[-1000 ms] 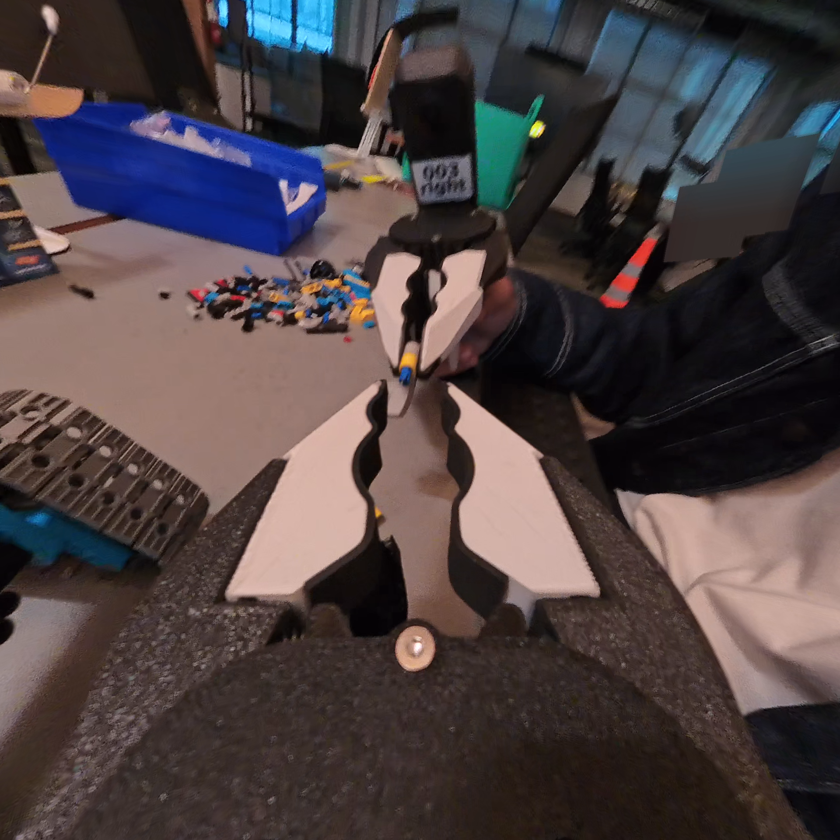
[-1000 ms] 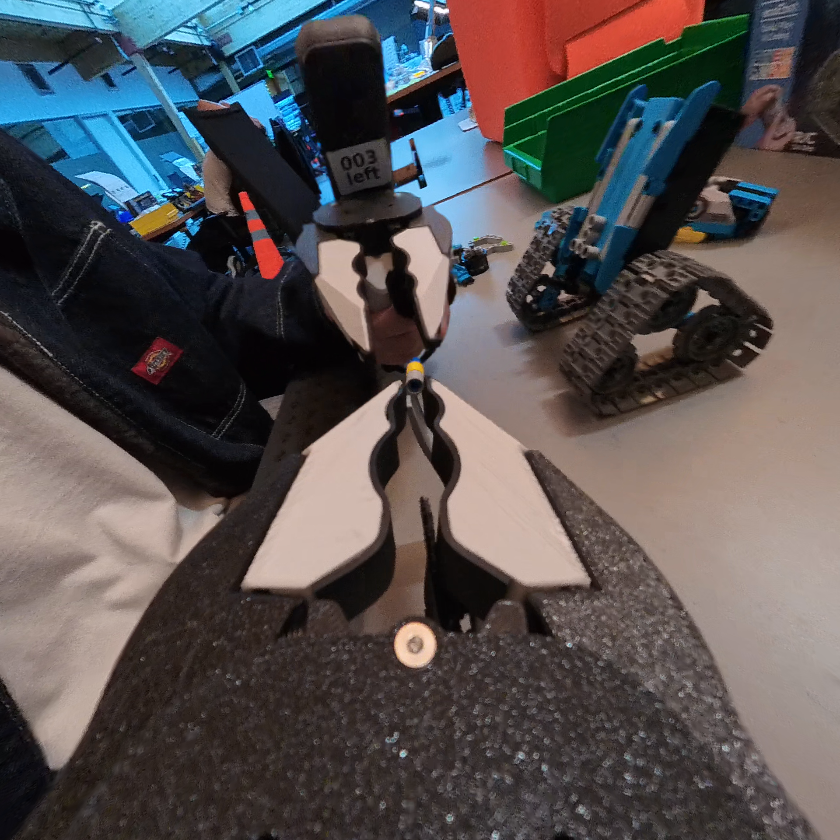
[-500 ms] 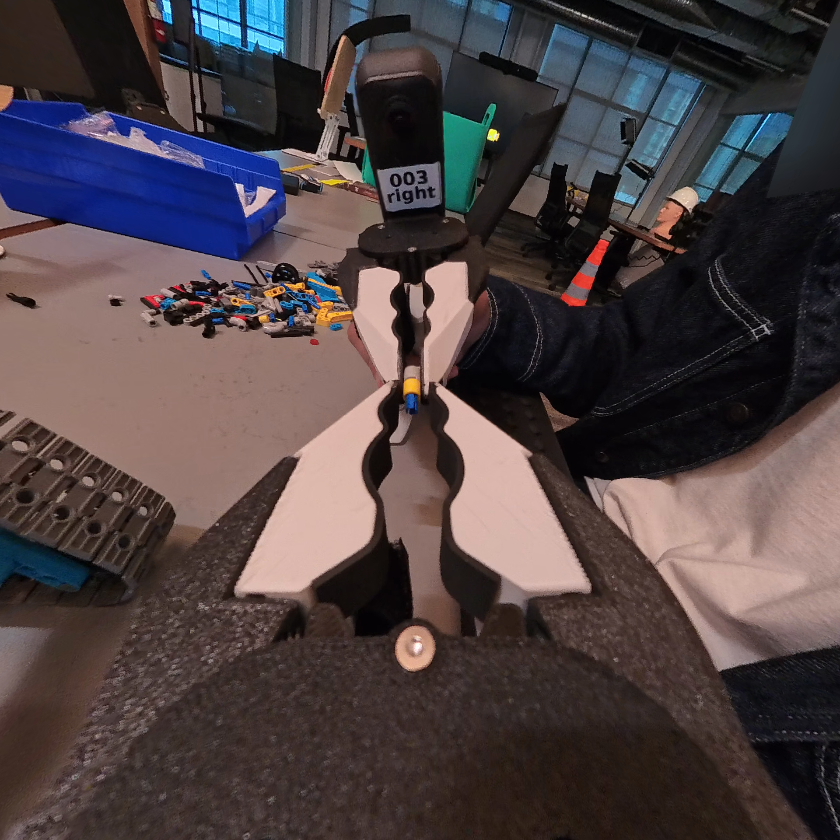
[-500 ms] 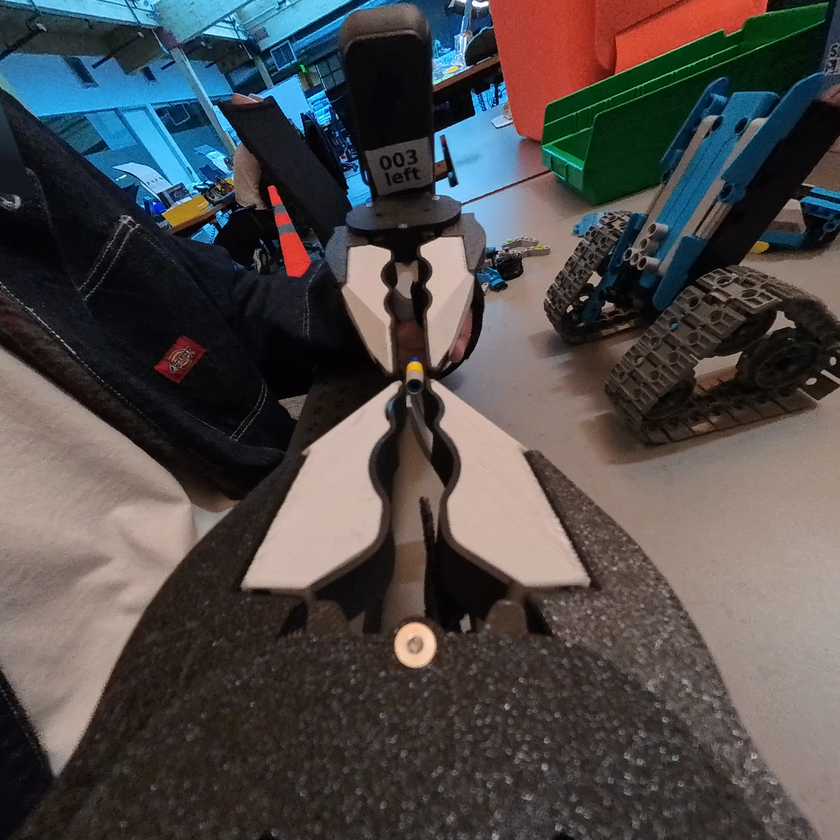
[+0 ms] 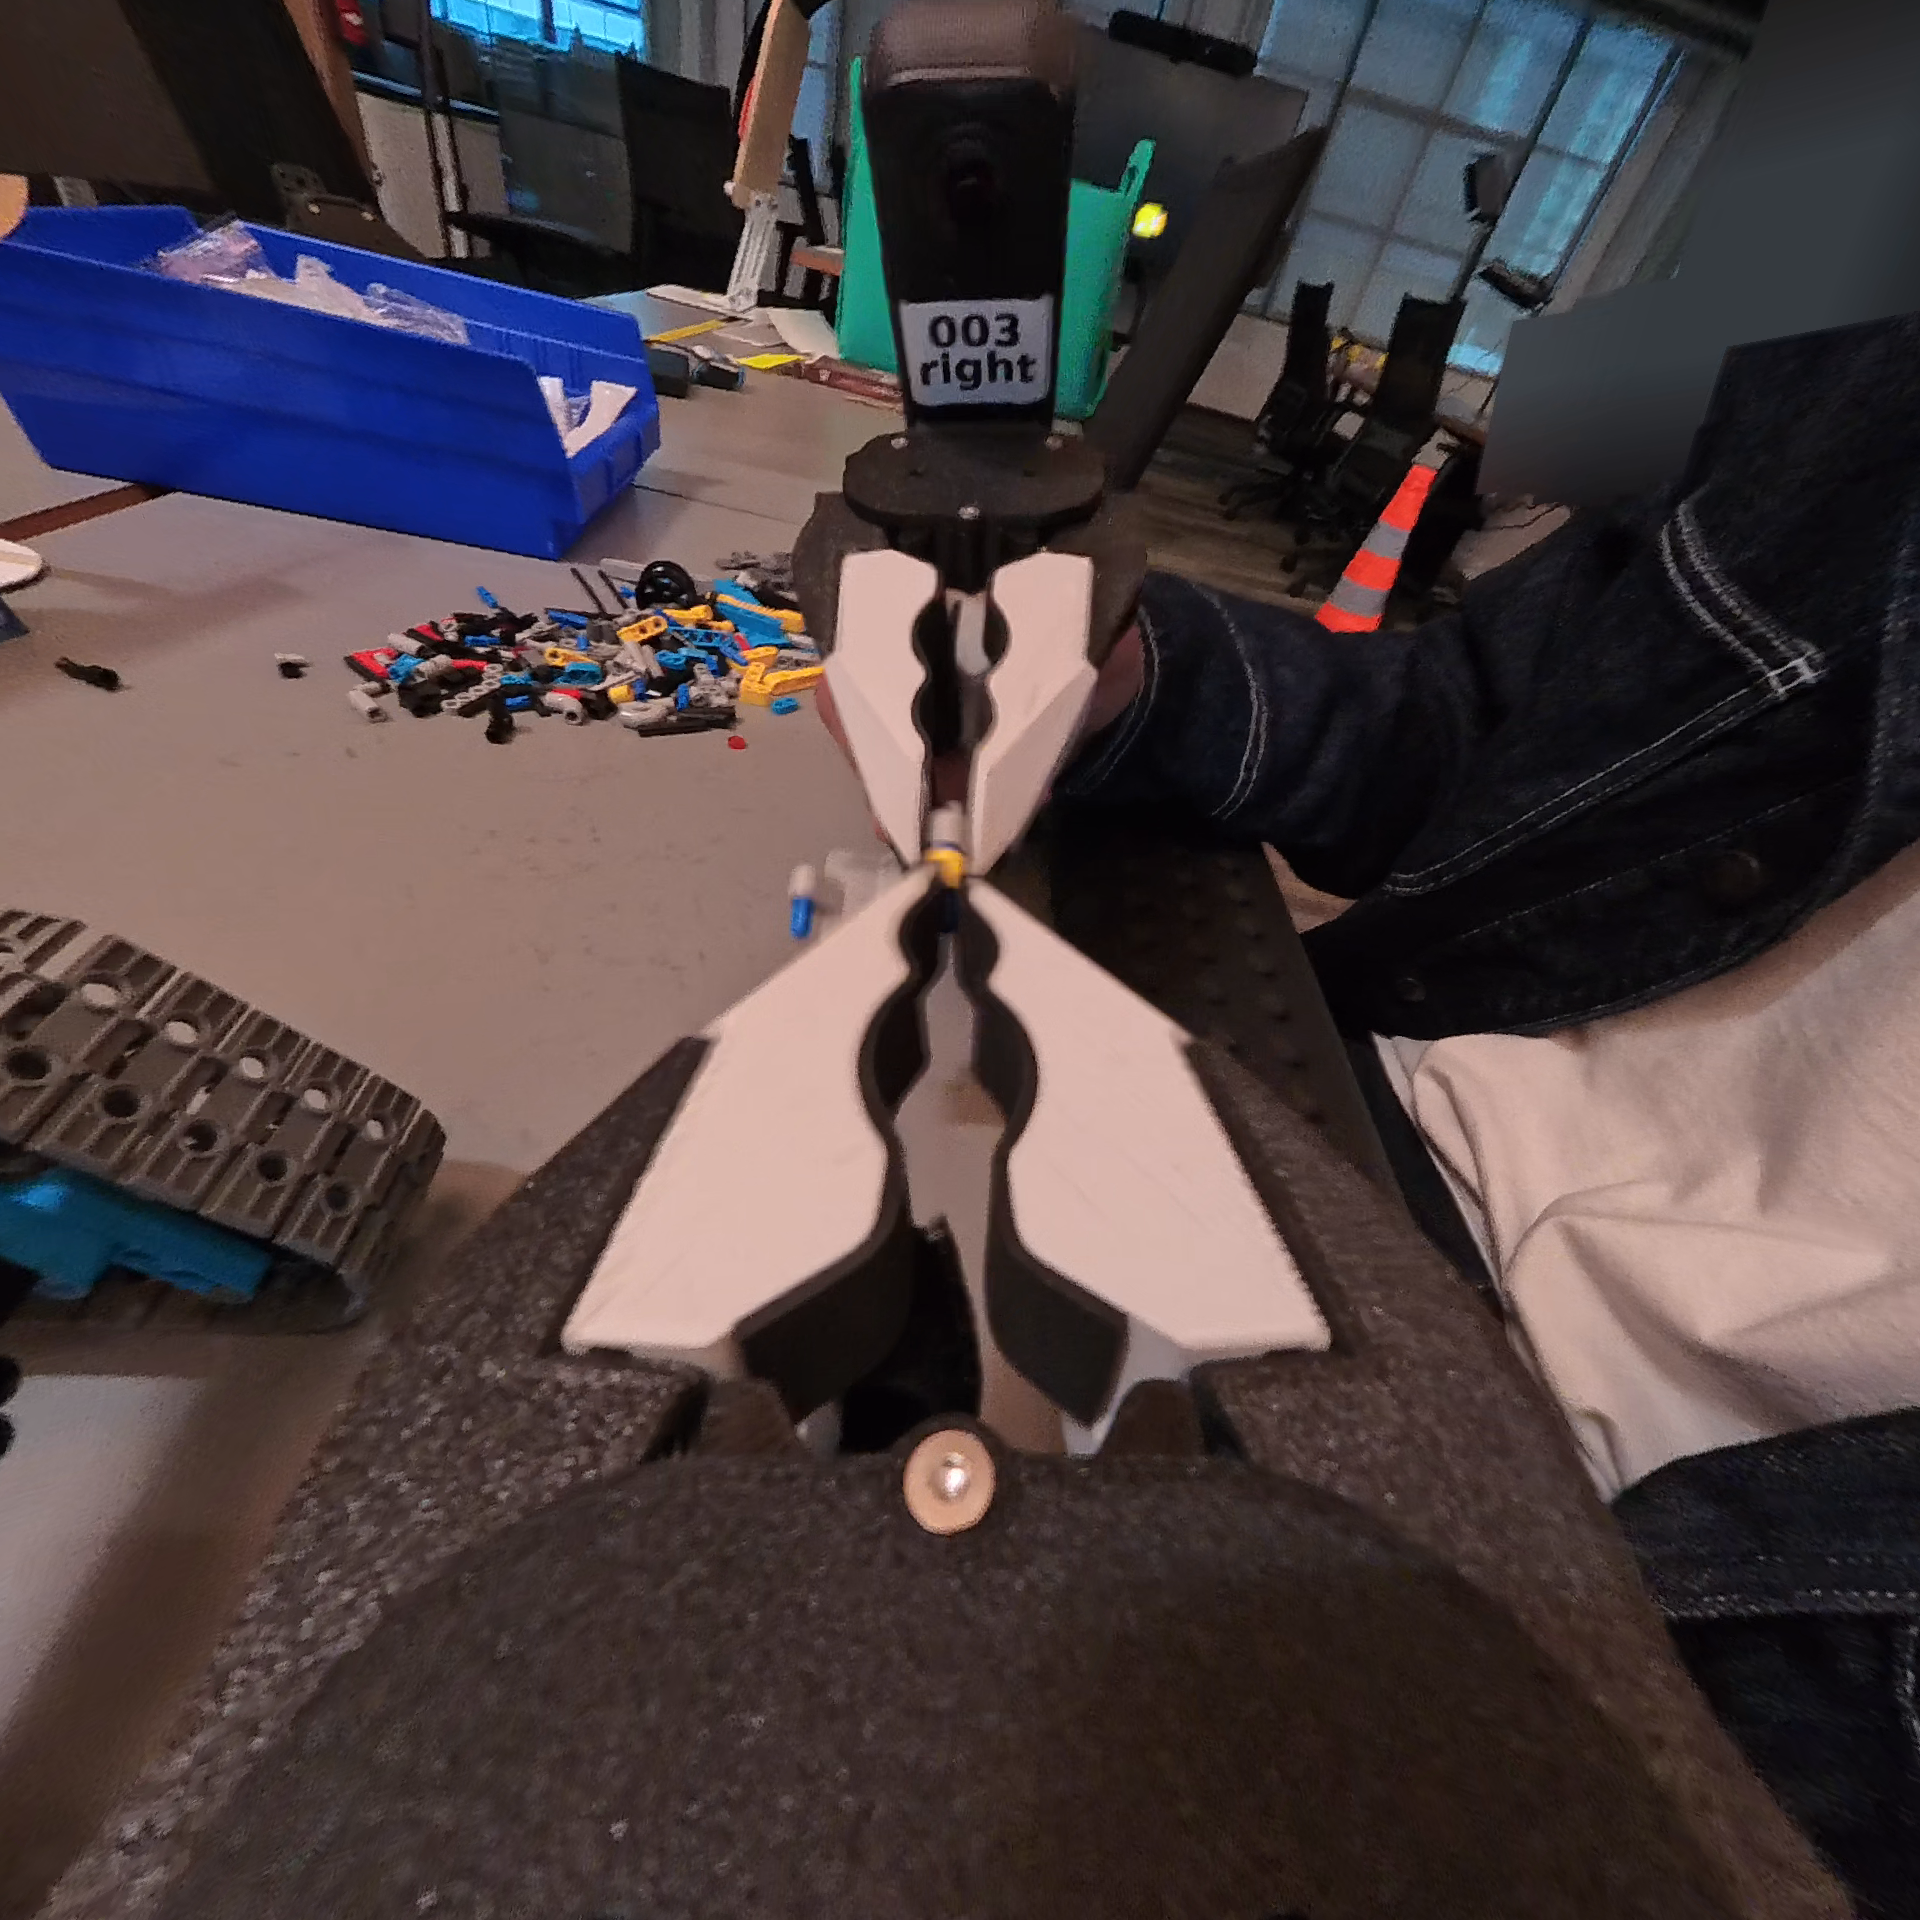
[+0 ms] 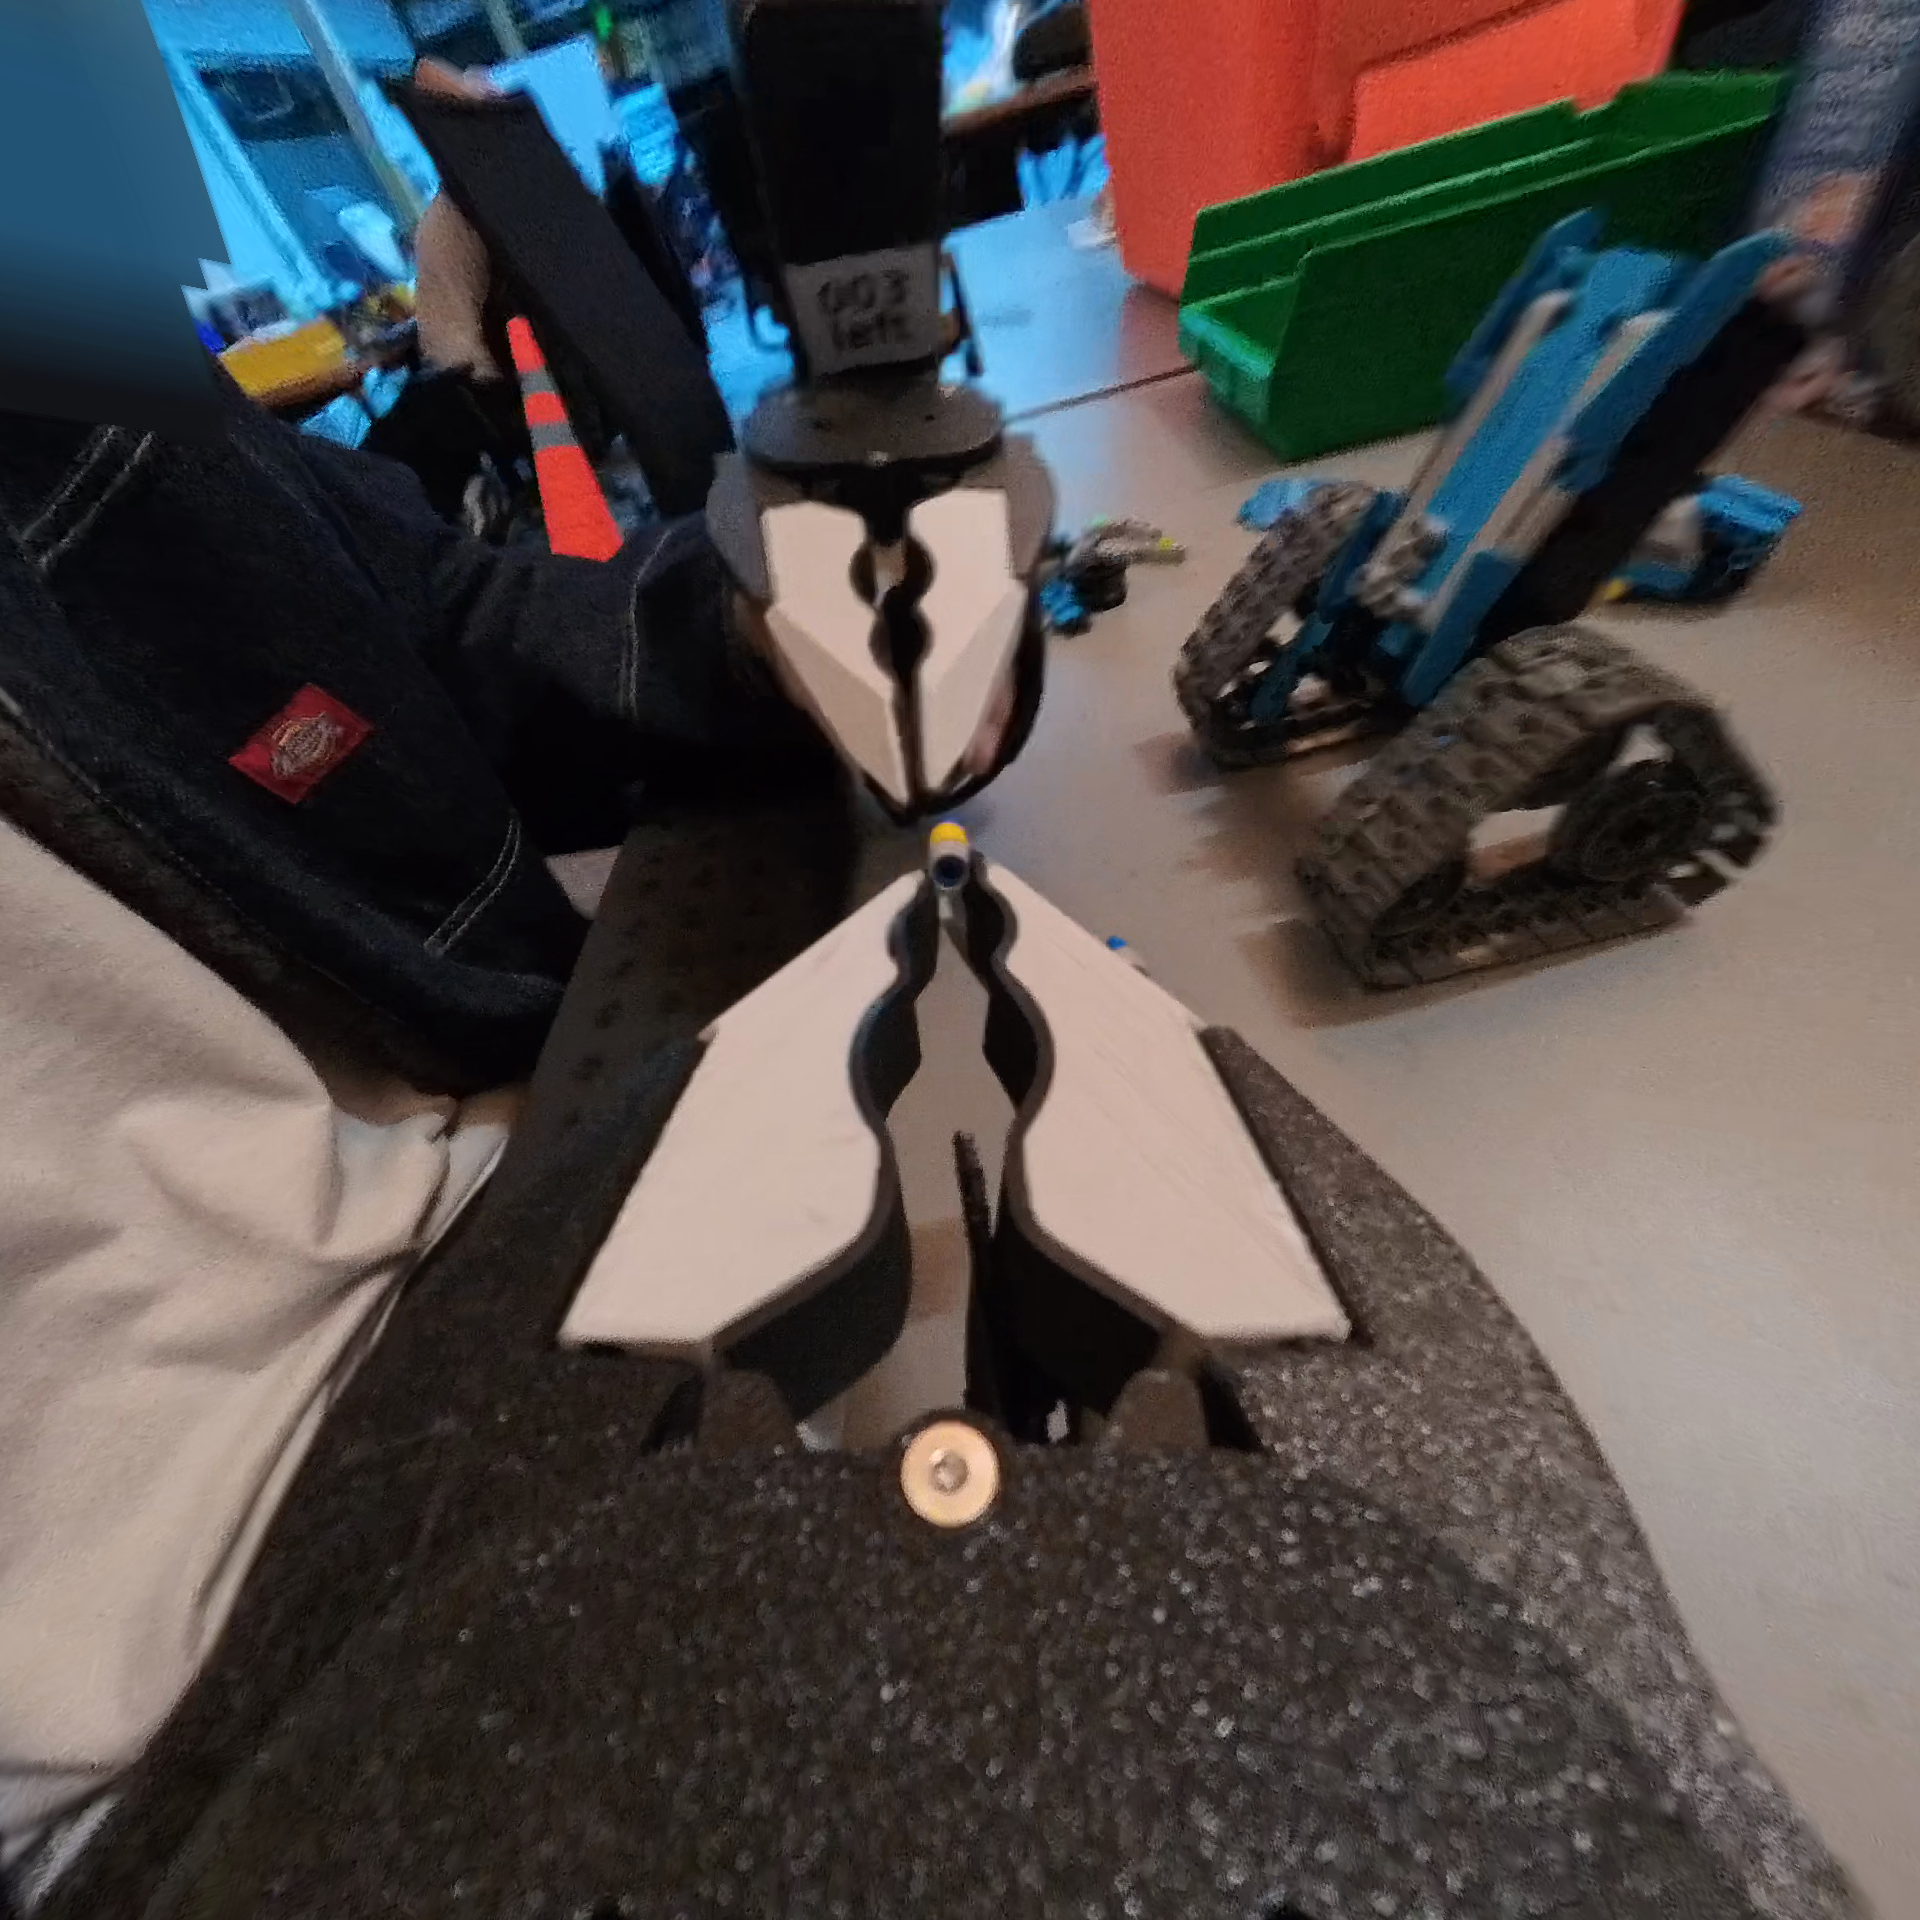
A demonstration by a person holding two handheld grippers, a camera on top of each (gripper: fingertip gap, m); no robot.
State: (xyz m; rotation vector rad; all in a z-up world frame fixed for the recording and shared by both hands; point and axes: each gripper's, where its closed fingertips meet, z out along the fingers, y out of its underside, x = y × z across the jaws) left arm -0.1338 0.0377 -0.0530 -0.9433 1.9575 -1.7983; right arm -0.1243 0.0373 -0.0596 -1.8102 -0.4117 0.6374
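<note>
A small pin (image 5: pixel 943 862) with a white, a yellow and a blue section sits between two grippers that face each other tip to tip above the grey table. My left gripper (image 5: pixel 943 883) has its tips closed on the pin's blue end. My right gripper (image 5: pixel 943 836) holds the other end. In the right wrist view, my right gripper (image 6: pixel 951 878) is shut on the pin (image 6: pixel 948 836). There my left gripper (image 6: pixel 916 800) looks shut, with its tips right at the pin's end. That view is blurred.
A loose blue and white pin (image 5: pixel 800 904) lies on the table just left of the tips. A pile of small parts (image 5: pixel 592 665) and a blue bin (image 5: pixel 312 395) lie beyond. A tracked blue and grey model (image 6: pixel 1507 727) and a green bin (image 6: pixel 1403 291) stand on the left gripper's side. Only a small space, under 4 cm, lies between the two pairs of fingers.
My left gripper's fingers have closed from open onto the pin's blue end. The right gripper kept hold of the pin. Both views shifted slightly.
</note>
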